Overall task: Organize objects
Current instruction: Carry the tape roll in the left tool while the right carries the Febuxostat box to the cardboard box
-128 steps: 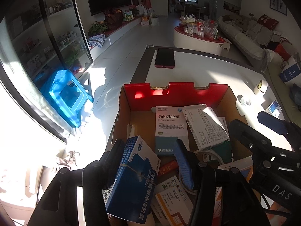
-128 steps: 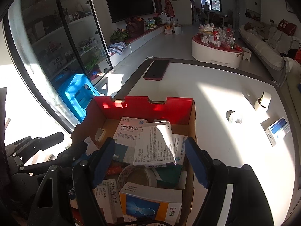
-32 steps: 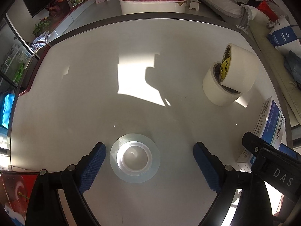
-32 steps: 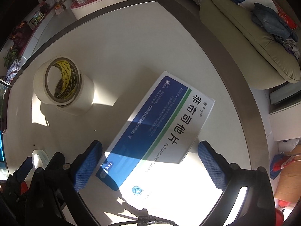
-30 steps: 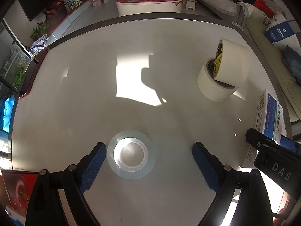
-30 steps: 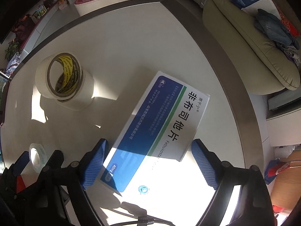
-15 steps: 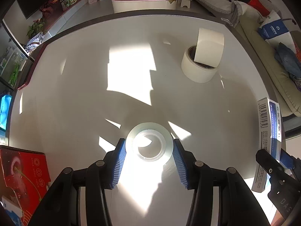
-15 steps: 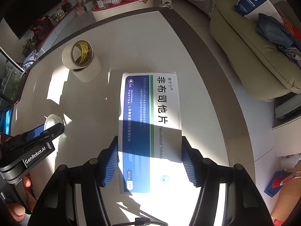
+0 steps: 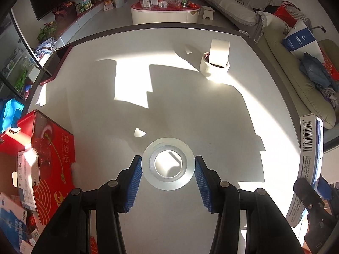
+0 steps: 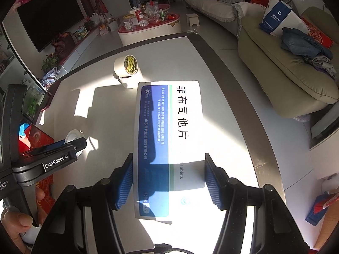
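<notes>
A: Change since a second ago: both grippers stood wide over their items on the tabletop (image 9: 190, 105); now each is clamped and lifted. Entry one?

B: Clear tape roll (image 9: 168, 163), held flat by the left gripper (image 9: 168, 169), fingers (image 9: 134, 180) narrowed onto its outer rim from either side. Gripping across the widest part keeps it level for carrying.

A: Entry two?

B: Blue-and-white medicine box (image 10: 168, 139), in the right gripper (image 10: 169, 180), fingers (image 10: 213, 184) pressed on its two long edges near the lower end, printed face up. It rides clear of the tabletop.

A: Destination?

B: Probably the red cardboard box (image 9: 53, 169), at the tabletop's left edge, already holding other packets. Both items are close to it, not yet over it.

A: Remaining stock?

B: Two white tape rolls (image 9: 215, 63), one standing in the other, at the far side, untouched.

A: Unclear items?

B: The red box interior is mostly cut off. The medicine box's near end lies in shadow. In the left view, only its barcoded side shows at the right edge. A hand (image 10: 17, 222) is partly cropped.
</notes>
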The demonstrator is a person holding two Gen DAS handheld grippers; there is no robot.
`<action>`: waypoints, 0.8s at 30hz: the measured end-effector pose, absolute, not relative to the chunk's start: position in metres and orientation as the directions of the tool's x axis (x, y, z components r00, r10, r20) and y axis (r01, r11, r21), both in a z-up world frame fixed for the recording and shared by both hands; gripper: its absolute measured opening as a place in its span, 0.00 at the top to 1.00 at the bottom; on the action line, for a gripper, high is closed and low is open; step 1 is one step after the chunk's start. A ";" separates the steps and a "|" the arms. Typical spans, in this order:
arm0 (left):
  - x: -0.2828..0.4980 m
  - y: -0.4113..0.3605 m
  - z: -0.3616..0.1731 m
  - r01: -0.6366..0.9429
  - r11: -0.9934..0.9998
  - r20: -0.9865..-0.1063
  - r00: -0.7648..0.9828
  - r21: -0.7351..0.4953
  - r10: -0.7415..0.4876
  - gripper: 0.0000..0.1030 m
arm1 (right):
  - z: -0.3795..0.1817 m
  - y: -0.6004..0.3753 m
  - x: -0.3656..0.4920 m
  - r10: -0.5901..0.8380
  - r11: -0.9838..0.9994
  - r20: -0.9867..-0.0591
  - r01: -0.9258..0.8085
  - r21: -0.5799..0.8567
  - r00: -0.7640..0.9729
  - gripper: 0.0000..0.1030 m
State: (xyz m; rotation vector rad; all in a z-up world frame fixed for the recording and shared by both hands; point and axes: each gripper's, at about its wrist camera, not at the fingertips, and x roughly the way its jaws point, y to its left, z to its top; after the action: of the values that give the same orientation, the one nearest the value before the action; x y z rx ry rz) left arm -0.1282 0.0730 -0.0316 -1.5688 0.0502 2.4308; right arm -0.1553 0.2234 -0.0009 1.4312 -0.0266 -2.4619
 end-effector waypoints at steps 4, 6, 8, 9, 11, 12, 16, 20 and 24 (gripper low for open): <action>-0.104 0.061 -0.018 -0.244 -0.966 -0.887 -0.422 -0.088 0.188 0.48 | 0.002 0.223 -0.132 -0.276 -0.953 -0.832 0.248 0.173 -0.481 0.41; -0.092 0.055 -0.010 -0.250 -0.965 -0.878 -0.439 -0.086 0.192 0.48 | 0.004 0.223 -0.118 -0.286 -0.951 -0.825 0.252 0.181 -0.487 0.41; -0.080 0.047 -0.001 -0.256 -0.962 -0.868 -0.454 -0.092 0.203 0.48 | 0.007 0.223 -0.107 -0.298 -0.948 -0.816 0.256 0.191 -0.495 0.41; -0.074 0.044 0.004 -0.259 -0.961 -0.862 -0.463 -0.091 0.207 0.48 | 0.009 0.223 -0.102 -0.301 -0.947 -0.812 0.257 0.192 -0.501 0.41; -0.060 0.037 0.012 -0.268 -0.959 -0.850 -0.481 -0.091 0.215 0.48 | 0.013 0.224 -0.091 -0.306 -0.946 -0.803 0.260 0.194 -0.511 0.41; -0.054 0.034 0.017 -0.272 -0.958 -0.845 -0.488 -0.092 0.220 0.48 | 0.015 0.224 -0.086 -0.314 -0.944 -0.799 0.262 0.202 -0.514 0.41; -0.030 0.022 0.033 -0.288 -0.954 -0.820 -0.523 -0.089 0.234 0.48 | 0.026 0.221 -0.063 -0.326 -0.939 -0.782 0.282 0.199 -0.532 0.41; -0.013 0.008 0.046 -0.296 -0.950 -0.802 -0.541 -0.099 0.252 0.48 | 0.039 0.215 -0.042 -0.340 -0.932 -0.763 0.304 0.196 -0.550 0.41; 0.006 -0.007 0.057 -0.296 -0.951 -0.783 -0.570 -0.086 0.248 0.48 | 0.049 0.209 -0.022 -0.362 -0.923 -0.746 0.327 0.203 -0.559 0.41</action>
State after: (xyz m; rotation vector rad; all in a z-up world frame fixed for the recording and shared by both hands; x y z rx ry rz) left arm 0.0065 -0.0069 0.0574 -1.2546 0.0780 2.5390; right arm -0.0221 0.2087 0.0495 1.1972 -0.0570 -2.4738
